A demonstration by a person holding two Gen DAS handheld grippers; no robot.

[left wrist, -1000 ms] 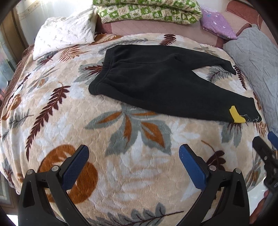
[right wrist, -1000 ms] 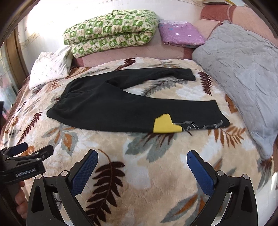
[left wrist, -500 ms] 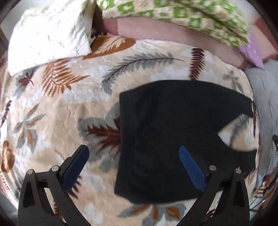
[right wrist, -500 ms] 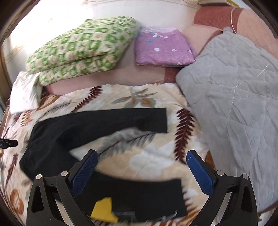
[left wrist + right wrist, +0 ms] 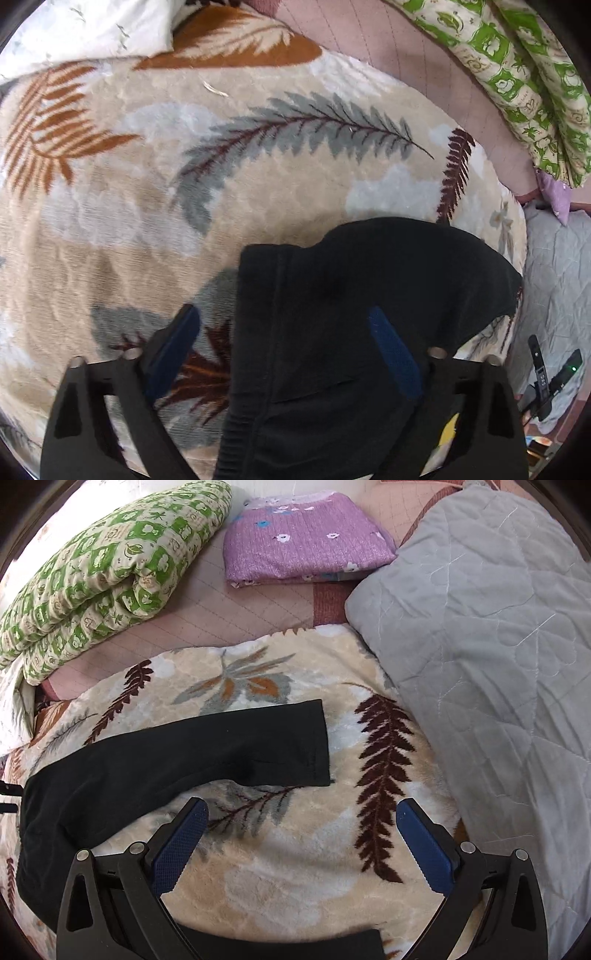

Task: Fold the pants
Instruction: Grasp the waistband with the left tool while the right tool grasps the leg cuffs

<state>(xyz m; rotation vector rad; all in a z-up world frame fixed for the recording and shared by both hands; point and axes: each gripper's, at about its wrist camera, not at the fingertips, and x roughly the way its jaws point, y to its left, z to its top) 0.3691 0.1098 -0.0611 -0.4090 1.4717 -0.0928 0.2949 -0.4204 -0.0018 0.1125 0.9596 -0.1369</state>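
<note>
1. The black pants (image 5: 362, 332) lay flat on the leaf-print blanket (image 5: 147, 184), filling the left wrist view from its centre down to 6 o'clock, with the ribbed waistband edge running down at about 7 o'clock.
2. The left gripper (image 5: 284, 350) stood with its blue-padded fingers (image 5: 393, 354) spread wide. The waistband end of the pants lay between them, and nothing was clamped.
3. A small yellow patch (image 5: 448, 430) showed at 5 o'clock in that view, beside the gripper's frame.
4. In the right wrist view one trouser leg (image 5: 192, 753) stretched from 9 o'clock toward the centre, its cuff lying just above the gripper. A second dark strip of pants lay at 6 o'clock.
5. The right gripper (image 5: 301, 842) was also wide apart, its fingers (image 5: 179, 845) over bare blanket between the two legs and gripping nothing.
6. A green checked quilt (image 5: 107, 572) sat at 10 o'clock, a purple folded cloth (image 5: 303, 546) at 12 o'clock, and a grey quilted cover (image 5: 498, 664) from 1 to 4 o'clock.
7. A white pillow (image 5: 85, 29) lay at 11 o'clock in the left wrist view.
</note>
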